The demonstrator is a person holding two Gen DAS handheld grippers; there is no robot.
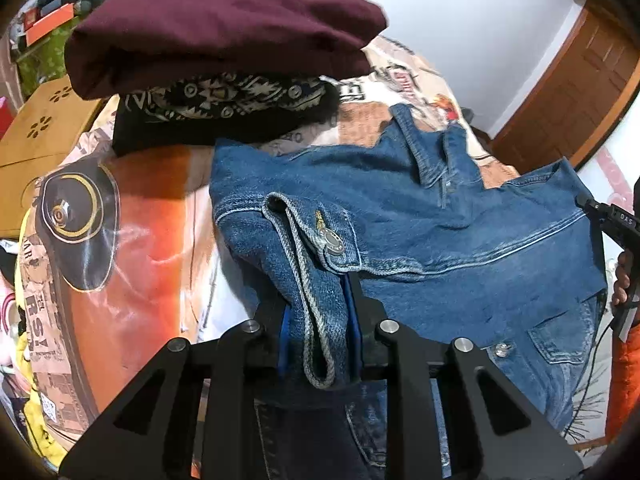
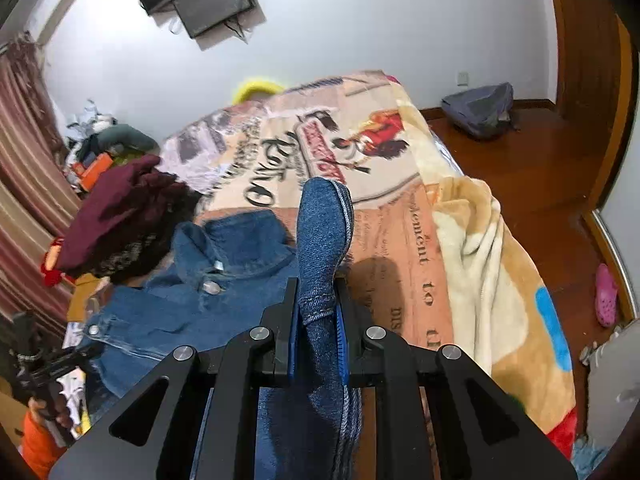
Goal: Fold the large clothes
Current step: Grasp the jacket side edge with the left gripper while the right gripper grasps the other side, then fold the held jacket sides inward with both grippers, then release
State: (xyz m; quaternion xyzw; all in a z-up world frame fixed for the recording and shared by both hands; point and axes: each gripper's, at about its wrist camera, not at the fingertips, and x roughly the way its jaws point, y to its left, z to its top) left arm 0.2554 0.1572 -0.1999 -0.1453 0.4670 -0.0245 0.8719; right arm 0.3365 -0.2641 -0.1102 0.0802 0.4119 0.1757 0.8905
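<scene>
You're in the sleeve-fold step on the denim jacket (image 1: 460, 216): both sleeve ends are gripped, neither is laid over the body yet

Left gripper (image 1: 320, 320): jaws pinched on the left cuff (image 1: 316, 248), the buttoned end of the sleeve. Fabric is bunched between the blue pads, and the frayed hem loops down in front of the jaws

Right gripper (image 2: 318, 320): jaws pressed nearly together on the right cuff (image 2: 324, 232). It stands up out of the jaws like a tab, clear of the blanket

The jacket lies spread on the printed blanket (image 2: 404, 240) covering the bed, collar (image 2: 224, 248) towards the far end, chest buttons and a pocket flap showing. Its far-left shoulder sits just beside the stack of folded clothes (image 1: 216, 52), maroon piece on top of a patterned dark one. From the left wrist view I can't tell whether denim touches the stack

What I think the next move calls for:
- carry each cuff inward across the body so the sleeves lie flat over the chest, roughly parallel
- keep the pinch firm until the sleeve is down; denim is stiff and heavy, so a slack grip will likely let the cuff slide out
- watch the left side, because dragging the shoulder could nudge the folded stack
- lay down before you let go, otherwise the sleeve may spring back off the body

Risk in my view: the left grip holds a bunched, doubled cuff, so it may land twisted and need smoothing
</scene>
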